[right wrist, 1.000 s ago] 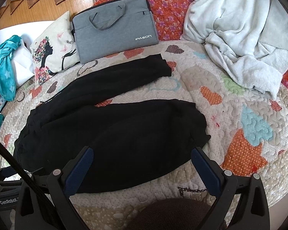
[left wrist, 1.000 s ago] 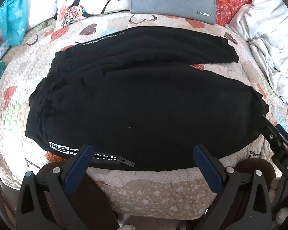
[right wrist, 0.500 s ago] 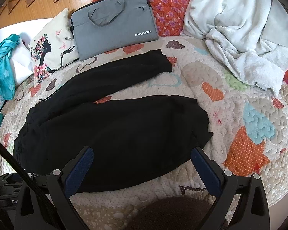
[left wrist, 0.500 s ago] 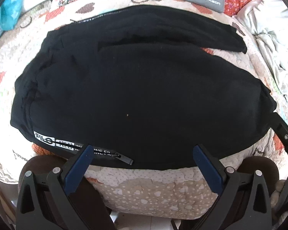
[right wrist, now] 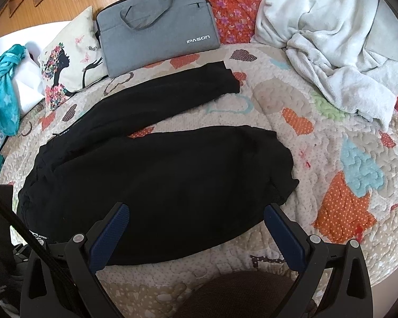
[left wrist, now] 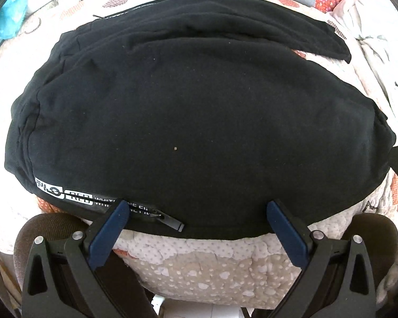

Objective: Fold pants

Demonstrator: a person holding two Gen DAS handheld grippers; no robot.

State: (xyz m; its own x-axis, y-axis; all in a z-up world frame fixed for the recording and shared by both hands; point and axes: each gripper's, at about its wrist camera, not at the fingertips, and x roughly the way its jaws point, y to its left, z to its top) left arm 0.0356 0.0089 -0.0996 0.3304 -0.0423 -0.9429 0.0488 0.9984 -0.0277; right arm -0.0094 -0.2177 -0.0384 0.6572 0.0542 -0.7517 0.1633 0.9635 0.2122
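1. Left wrist view: left gripper [left wrist: 196, 206] has its blue-padded fingers [left wrist: 107, 234] spread wide, holding nothing. Tips sit at the near hem of the black fleece jogger pants [left wrist: 193, 122], straddling the zip pull [left wrist: 172, 221] and the white printed logo strip [left wrist: 66, 196].
2. Right wrist view: right gripper [right wrist: 196, 212] likewise spread apart and empty, tips over the near edge of the near leg, close to its cuff [right wrist: 284, 182].
3. Pants lie flat on the heart-patterned quilted bedspread [right wrist: 345, 164], waist toward the left gripper. Legs splayed; the far leg [right wrist: 172, 100] angles away with quilt showing between the two.
4. Beyond: grey fabric laptop bag [right wrist: 156, 26], printed silhouette cushion [right wrist: 69, 63], crumpled white fleece blanket [right wrist: 331, 39], teal cloth [right wrist: 2, 100].
5. Judgement: likely next is pinching the near edge to carry it over the far leg.
6. Risks: pinching only the top layer would leave the under layer behind; catching the quilt would drag bedding; uneven lift between grippers would skew the fold; the zip pull may make the pads slip.
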